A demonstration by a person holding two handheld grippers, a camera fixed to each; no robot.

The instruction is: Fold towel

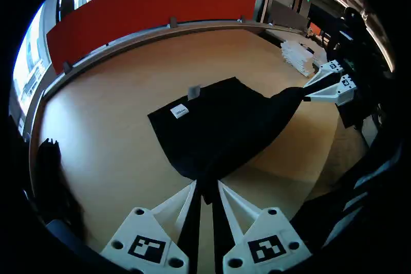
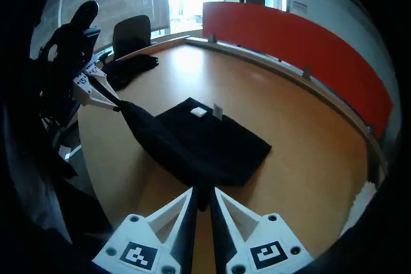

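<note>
The limp, light-looking black cloth towel [image 1: 221, 125] sags mid-frame between left gripper [image 1: 208, 194] and right gripper [image 2: 203, 197], whose jaws each pinch a corner, likely the sensible hold.

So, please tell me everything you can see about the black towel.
The black towel looks like soft cloth, with a white label and a small grey tag. Its far part lies flat on the wooden table; the near edge is lifted, one corner pinched by the left gripper, another by the right gripper.

Black towel [image 1: 221, 125], white tag [image 1: 179, 111], tan table [image 1: 103, 135], red partition [image 1: 149, 6]
</note>
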